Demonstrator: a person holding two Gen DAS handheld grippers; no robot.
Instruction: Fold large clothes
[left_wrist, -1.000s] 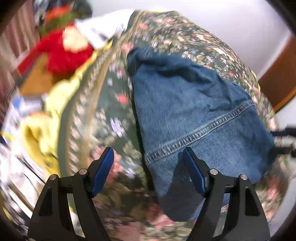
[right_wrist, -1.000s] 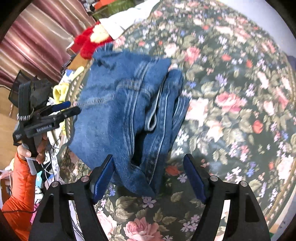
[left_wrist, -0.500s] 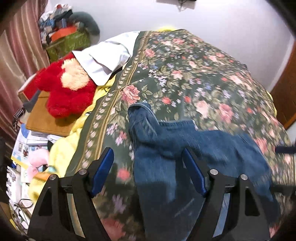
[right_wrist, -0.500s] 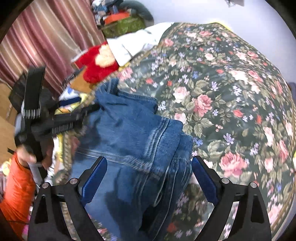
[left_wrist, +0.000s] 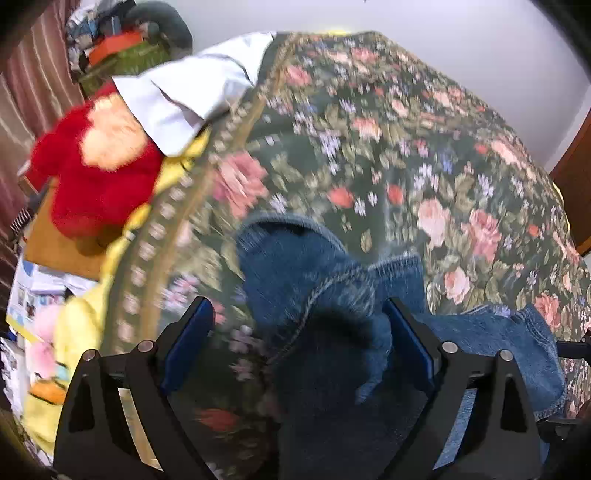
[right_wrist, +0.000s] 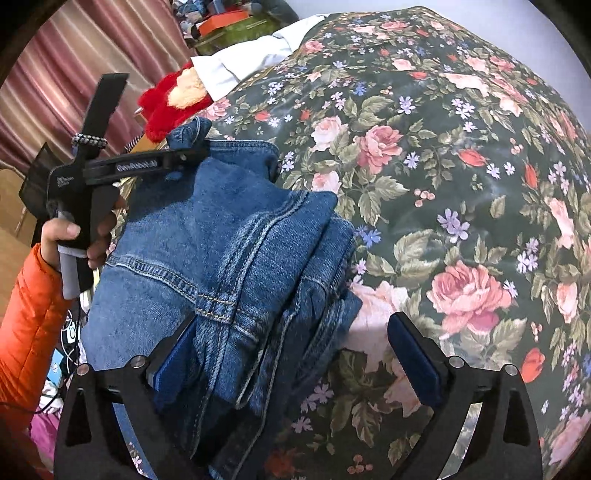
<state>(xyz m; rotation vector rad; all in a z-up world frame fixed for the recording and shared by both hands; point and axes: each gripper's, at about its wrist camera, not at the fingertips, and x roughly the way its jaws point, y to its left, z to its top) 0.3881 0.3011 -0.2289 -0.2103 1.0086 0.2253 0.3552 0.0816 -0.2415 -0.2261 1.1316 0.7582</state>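
Note:
Folded blue jeans lie in a thick stack on the floral bedspread, near its left edge. My right gripper hovers over the stack's near end with its jaws opening. Its left pad touches denim, while the right pad is clear above the bedspread. My left gripper points down over the other side of the jeans, its jaws also opening, with denim between the pads but not pinched. In the right wrist view a hand in an orange sleeve holds the left gripper at the jeans' far corner.
A red plush toy and a white pillow sit at the bed's far left corner. A yellow sheet hangs over the left side above floor clutter. Striped curtains stand at left, a wooden door at right.
Both grippers' jaws have widened. The left view swung up from close over the denim, so more of the bed shows. The right gripper moved in and down over the folded stack.

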